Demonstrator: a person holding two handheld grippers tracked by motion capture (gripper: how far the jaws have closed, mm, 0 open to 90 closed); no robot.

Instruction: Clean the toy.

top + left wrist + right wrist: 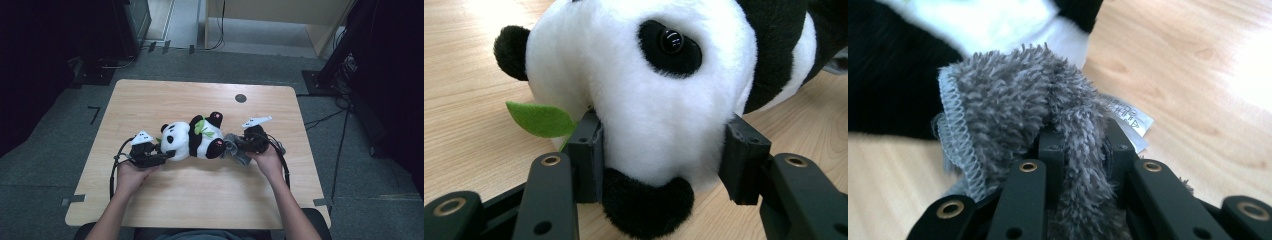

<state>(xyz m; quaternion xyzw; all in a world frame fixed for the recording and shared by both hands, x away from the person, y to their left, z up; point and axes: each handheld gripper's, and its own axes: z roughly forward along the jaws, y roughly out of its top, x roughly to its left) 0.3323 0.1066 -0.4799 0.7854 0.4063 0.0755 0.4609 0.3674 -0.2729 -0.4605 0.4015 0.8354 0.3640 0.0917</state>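
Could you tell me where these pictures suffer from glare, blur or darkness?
High view: the table is evenly lit, the room's far corners nearly black. Left gripper view: the panda is sharp, with glare whitening the wood at top left. Right gripper view: the grey cloth is in focus, the panda behind it soft, and the wood at right is washed out.

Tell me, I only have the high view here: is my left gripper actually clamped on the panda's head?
Observer: Yes. In the left gripper view the left gripper pinches the panda across its muzzle, pads pressing into the white fur.
Operator: And the right one?
Observer: The right gripper is shut on the grey cloth, bunched between its jaws.
Operator: Anything else on that cloth?
Observer: A white care label sticks out beside the right jaw.
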